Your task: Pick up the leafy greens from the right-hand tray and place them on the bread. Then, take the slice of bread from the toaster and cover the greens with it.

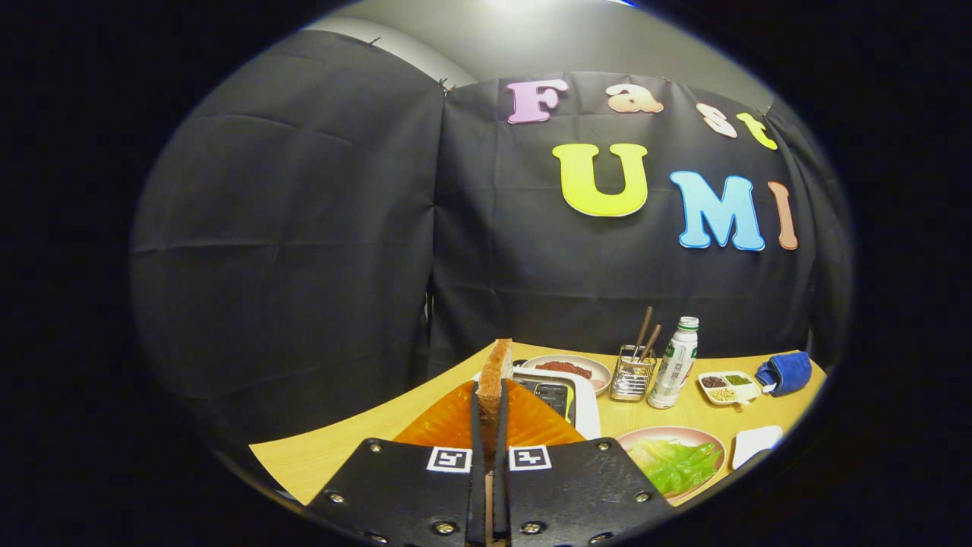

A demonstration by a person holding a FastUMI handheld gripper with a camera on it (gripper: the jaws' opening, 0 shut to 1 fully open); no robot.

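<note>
bread slice (497, 372) stands upright on edge, raised over the orange plate (448, 422) | hand-held gripper (490, 425) clamped on it, both fingers pressing its sides | toaster (566, 395) just beyond | leafy greens (680, 463) on pink plate (710, 439) to the right on the bench (357, 433)

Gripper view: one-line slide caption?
Gripper shut on brown bread slice, held upright above orange plate; leafy greens beside.

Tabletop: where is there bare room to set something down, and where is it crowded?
Bare wood lies left of the orange plate, and between the bottle and the greens plate. The back row is crowded. The gripper is shut on the bread slice.
</note>
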